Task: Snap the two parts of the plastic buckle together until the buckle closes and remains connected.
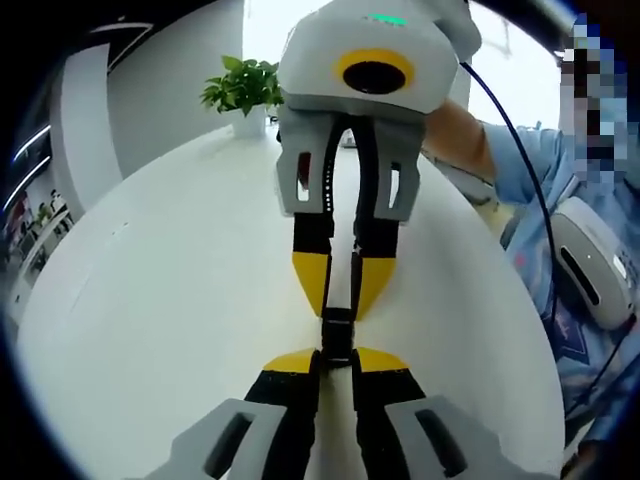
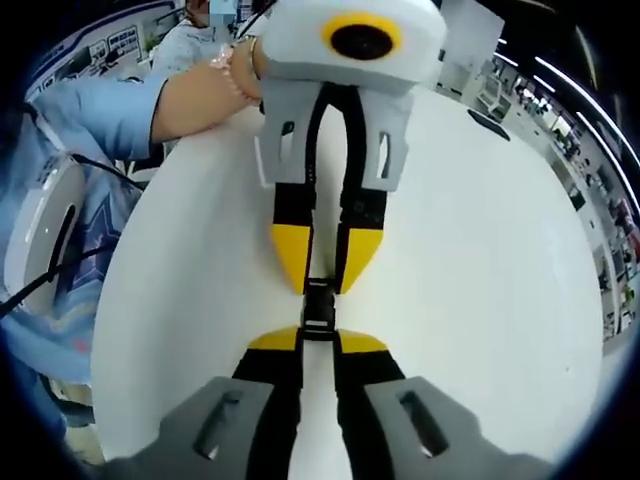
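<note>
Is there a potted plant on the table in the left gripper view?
Yes, a green potted plant stands at the far edge of the white table.

Open white table [image 1: 150, 300] is seen on both sides of the two grippers, which meet tip to tip at the black buckle [image 1: 337, 335]. A potted plant [image 1: 245, 95] is set at the far edge. The person's sleeve [image 2: 95, 120] borders one side.
</note>
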